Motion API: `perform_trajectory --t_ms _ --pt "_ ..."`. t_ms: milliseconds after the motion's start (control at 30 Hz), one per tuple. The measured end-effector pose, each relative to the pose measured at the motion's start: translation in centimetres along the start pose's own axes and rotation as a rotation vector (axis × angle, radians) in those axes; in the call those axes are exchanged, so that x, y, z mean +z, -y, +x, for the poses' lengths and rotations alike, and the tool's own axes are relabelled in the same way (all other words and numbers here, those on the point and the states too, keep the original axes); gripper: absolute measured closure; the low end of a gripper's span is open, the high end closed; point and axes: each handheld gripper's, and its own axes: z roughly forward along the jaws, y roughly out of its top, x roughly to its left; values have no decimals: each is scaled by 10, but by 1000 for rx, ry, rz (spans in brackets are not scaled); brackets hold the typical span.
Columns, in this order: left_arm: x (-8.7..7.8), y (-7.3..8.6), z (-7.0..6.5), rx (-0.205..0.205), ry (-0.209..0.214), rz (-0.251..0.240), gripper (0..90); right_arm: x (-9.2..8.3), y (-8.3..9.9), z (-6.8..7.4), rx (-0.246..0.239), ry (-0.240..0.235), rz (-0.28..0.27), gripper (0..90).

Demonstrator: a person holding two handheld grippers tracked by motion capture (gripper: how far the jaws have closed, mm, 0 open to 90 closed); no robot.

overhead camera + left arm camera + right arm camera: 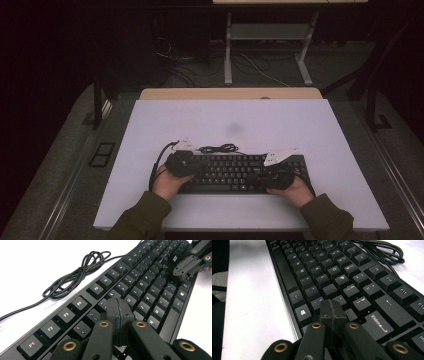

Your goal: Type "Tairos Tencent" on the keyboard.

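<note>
The keyboard (240, 172) is lying at the lower centre of the white table (150, 130), its cable (218, 148) bunched behind it. Both the left gripper (117, 315) and right gripper (332, 315) are hovering over the keys, jaws pressed together, empty. Pressing one key squarely, without clipping neighbours, is probably what matters.

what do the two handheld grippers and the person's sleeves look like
Both the left gripper and right gripper are matte black, with flat link arms pinned by brass-coloured rivets and blocky black jaw pads. In the high view each carries a pale three-cornered plate on top, and a black cable trails from the left one. The sleeves are olive green.
</note>
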Motion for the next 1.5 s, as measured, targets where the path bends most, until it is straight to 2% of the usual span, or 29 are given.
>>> perform_trajectory --t_ms 167,467,567,767,900,1200,1500 --pt "-3 1 0 3 -1 -17 791 0 0 0 2 0 0 895" --pt "-11 8 5 13 -23 -40 437 0 0 0 3 2 -1 895" --pt "-14 11 6 13 -23 -55 347 0 0 0 5 1 -3 895" --pt "-16 15 6 18 -36 -68 222 0 0 -1 7 -2 -4 895" --pt "-19 17 7 18 -41 -79 185 -1 -1 0 8 -2 -5 893" --pt "-19 18 6 21 -31 -88 162 -8 -4 -1 29 -15 -54 851" --pt "-19 20 5 26 -20 -88 160 -10 -11 -3 60 -31 -109 616"
